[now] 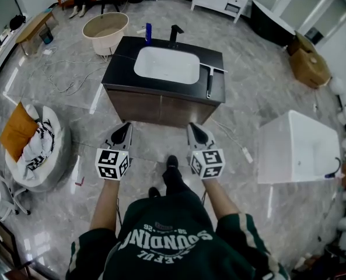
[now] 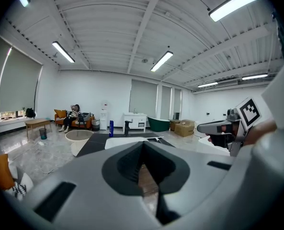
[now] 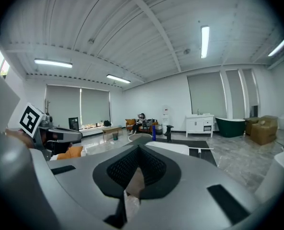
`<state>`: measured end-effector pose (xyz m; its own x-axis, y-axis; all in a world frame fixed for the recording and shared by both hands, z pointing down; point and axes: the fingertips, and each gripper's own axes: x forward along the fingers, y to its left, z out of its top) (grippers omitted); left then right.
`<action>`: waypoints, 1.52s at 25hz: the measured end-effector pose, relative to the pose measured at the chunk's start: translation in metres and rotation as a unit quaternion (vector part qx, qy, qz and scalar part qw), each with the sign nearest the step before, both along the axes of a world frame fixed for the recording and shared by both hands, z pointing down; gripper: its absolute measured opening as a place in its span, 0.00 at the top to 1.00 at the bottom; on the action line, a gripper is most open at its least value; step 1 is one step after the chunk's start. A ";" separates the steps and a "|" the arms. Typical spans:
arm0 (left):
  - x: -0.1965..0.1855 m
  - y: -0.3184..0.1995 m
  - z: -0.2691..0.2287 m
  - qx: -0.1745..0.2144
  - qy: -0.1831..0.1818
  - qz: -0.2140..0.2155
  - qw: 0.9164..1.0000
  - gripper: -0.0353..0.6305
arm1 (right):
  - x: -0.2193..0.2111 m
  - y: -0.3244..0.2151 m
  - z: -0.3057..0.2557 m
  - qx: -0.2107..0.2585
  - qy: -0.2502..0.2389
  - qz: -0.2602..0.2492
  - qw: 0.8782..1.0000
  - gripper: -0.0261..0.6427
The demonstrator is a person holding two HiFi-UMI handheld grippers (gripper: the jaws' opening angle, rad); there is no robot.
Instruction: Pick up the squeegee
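Starting at the far left, we're seeing one beanbag (image 1: 41,156) lying on the floor with one orange cushion (image 1: 15,130) resting on it. Next, one round beige tub (image 1: 105,31) is standing beyond the left corner of the counter (image 1: 120,69). Our left gripper (image 1: 125,127) is hovering short of the counter's front, its jaws pressed together with nothing between them. Ahead of us, that one black counter is carrying four things. One blue bottle (image 1: 148,32) is standing at the back edge, and one black faucet (image 1: 174,35) is just right of it. One white basin (image 1: 167,65) is sitting sunk in the middle, and there is one squeegee (image 1: 209,80). The squeegee is lying flat on the counter's right-hand strip, just beside the basin. Its blade is facing the back and its handle is pointing toward us, well apart from both grippers. Our right gripper (image 1: 194,128) is hanging level with the left one, jaws likewise closed up and empty. Furthest right, one white bathtub (image 1: 298,147) is sitting on the floor.
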<state>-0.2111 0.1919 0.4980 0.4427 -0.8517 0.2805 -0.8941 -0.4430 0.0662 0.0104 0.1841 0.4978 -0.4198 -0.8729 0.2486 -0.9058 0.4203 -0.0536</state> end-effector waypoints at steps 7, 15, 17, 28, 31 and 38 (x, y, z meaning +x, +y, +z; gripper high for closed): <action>0.000 -0.015 0.004 -0.002 -0.002 0.005 1.000 0.94 | 0.005 -0.014 0.006 -0.001 -0.005 0.011 1.000 0.96; 0.001 -0.056 0.011 -0.009 -0.007 0.003 1.000 0.94 | 0.009 -0.061 0.020 -0.015 -0.010 0.016 1.000 0.96; 0.002 -0.070 0.015 -0.014 -0.008 0.003 1.000 0.94 | 0.012 -0.076 0.024 -0.019 -0.012 0.020 1.000 0.96; 0.015 -0.178 0.018 -0.027 -0.012 -0.005 1.000 0.94 | 0.021 -0.190 0.030 -0.032 -0.014 0.010 0.999 0.96; 0.024 -0.214 0.017 -0.032 -0.016 -0.005 0.999 0.94 | 0.029 -0.228 0.028 -0.034 -0.015 0.008 0.999 0.96; 0.055 -0.308 0.008 -0.029 -0.016 -0.004 0.999 0.94 | 0.055 -0.313 0.022 -0.032 -0.017 0.006 0.999 0.96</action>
